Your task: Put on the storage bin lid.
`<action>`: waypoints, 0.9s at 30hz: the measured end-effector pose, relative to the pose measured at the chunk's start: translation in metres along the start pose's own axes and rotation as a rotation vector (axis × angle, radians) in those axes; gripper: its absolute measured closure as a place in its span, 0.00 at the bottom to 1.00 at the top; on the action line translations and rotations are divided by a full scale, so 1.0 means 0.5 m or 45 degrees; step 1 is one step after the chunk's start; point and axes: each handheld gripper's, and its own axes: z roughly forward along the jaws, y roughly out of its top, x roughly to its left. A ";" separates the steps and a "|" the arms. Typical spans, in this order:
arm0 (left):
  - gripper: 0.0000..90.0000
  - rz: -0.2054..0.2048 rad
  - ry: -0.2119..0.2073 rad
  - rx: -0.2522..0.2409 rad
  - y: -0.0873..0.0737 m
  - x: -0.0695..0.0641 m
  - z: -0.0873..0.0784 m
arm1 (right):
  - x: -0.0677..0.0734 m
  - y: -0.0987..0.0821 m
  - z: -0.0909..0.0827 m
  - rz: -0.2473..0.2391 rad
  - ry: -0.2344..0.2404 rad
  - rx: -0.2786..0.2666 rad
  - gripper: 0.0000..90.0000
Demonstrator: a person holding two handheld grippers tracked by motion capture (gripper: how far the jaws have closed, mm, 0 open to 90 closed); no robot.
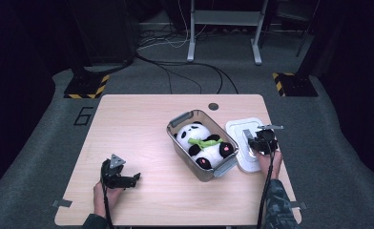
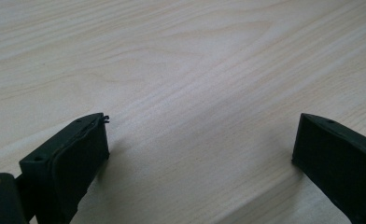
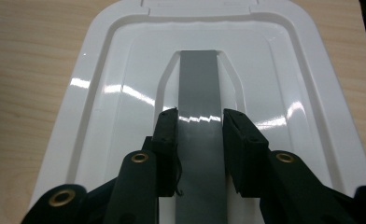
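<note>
1. We see a light wood bench [image 1: 137,129] on a grey carpeted floor [image 1: 42,124], with dark cables [image 1: 185,67] trailing across the floor behind it.
2. A clear plastic bin [image 1: 178,149] with grey latches sits right of the bench's centre, turned at an angle; a panda plush [image 1: 202,143] with a green scarf lies inside it.
3. The white lid [image 3: 102,84] lies flat on the bench just right of the bin, near the bench's right edge; in the high view it shows at [image 1: 237,131].
4. A grey handle strip [image 3: 199,84] runs down the middle of the lid, raised between two shallow recesses.
5. The right gripper [image 3: 200,126] is down on the lid, and its fingers [image 3: 239,140] stand one on each side of the grey strip, touching its long edges. We read them as pinching the strip across its width, about halfway along it. In the high view the same gripper [image 1: 262,141] sits over the lid's near half, with a hand and a camouflage sleeve [image 1: 276,205] behind it.
6. The left gripper [image 1: 120,176] rests low over bare bench at the near left, well apart from bin and lid. In its own view its fingers [image 2: 73,154] are spread wide with only wood grain between them, gripping nothing.
</note>
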 end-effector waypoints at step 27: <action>0.05 0.001 0.001 0.001 0.000 0.001 -0.001 | -0.011 0.119 -0.174 -0.082 -0.034 -0.165 0.75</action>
